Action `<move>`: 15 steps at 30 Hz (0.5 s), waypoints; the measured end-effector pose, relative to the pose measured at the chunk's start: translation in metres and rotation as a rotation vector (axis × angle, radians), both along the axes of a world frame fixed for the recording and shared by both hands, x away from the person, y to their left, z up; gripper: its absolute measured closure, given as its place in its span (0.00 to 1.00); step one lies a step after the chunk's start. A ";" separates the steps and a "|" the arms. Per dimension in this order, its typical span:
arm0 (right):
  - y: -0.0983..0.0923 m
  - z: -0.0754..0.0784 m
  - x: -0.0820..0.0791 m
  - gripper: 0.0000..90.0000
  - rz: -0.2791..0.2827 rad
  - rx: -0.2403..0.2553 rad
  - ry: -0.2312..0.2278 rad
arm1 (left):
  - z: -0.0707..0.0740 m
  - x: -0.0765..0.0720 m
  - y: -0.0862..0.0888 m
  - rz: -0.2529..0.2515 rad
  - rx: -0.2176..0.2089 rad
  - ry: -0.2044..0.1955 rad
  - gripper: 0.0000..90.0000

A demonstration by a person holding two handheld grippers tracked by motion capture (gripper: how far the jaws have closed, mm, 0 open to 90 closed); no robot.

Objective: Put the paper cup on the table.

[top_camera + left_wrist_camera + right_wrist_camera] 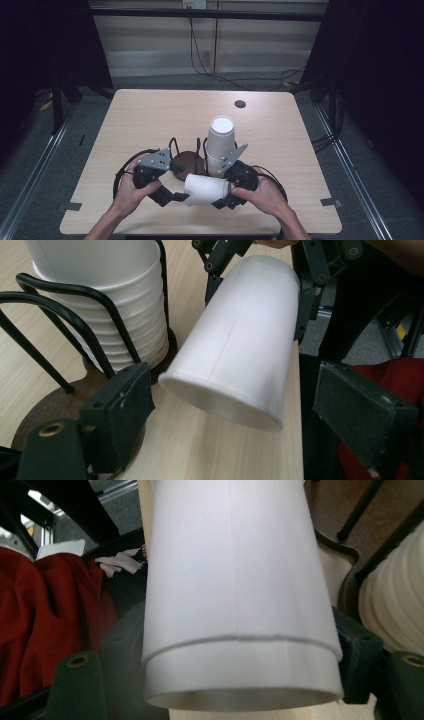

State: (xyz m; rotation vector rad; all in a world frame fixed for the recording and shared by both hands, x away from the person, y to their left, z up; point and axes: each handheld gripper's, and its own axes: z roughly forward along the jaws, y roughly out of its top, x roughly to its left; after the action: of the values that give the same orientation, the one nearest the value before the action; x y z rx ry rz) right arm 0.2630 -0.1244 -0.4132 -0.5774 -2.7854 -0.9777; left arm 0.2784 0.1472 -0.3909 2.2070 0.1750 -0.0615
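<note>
The cup (206, 189) lay on its side above the near edge of the table (150, 115), carried level between the two grippers and just in front of the rack (187, 161). The right gripper view showed a seam ring near its lower end, so it appeared to be two cups nested together; the horizontal hold with a gripper at each end probably served to pull them apart, though that is a judgement. The stack (220, 145) stood upright in the rack's right-hand bay, rims down, well placed for drawing cups off the top. The left-hand bay, with its brown base (65, 400) and black wire hoops (60, 310), stood empty.

Right gripper (225, 192): the jaws were clamped on the cup, one pad on each side of its wall, as its own view showed; the cup hung from this grip.

Left gripper (177, 196): the jaws stood apart. In its own view the left pad (120, 415) sat just beside the cup's rim and the right pad (365, 415) was well clear of the wall, so no pad pressed on the cup. The open mouth of the cup pointed toward this gripper, between its jaws
</note>
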 end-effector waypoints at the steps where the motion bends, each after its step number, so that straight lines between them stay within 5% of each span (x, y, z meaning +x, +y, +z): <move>1: 0.000 0.000 0.000 0.28 0.000 0.000 0.000 | 0.000 0.000 0.000 0.000 0.000 0.000 0.17; 7: -0.010 0.002 -0.001 0.28 -0.032 0.043 -0.014 | -0.004 -0.004 0.008 0.021 -0.009 0.041 0.17; 15: -0.016 0.001 -0.001 0.28 -0.051 0.100 -0.014 | -0.008 -0.004 0.025 0.087 -0.057 0.035 0.17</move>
State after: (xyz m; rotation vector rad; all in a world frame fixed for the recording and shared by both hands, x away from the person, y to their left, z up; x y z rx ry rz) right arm 0.2623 -0.1408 -0.4123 -0.6324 -2.7272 -1.1288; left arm 0.2747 0.1726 -0.3991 2.1394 0.2854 -0.0560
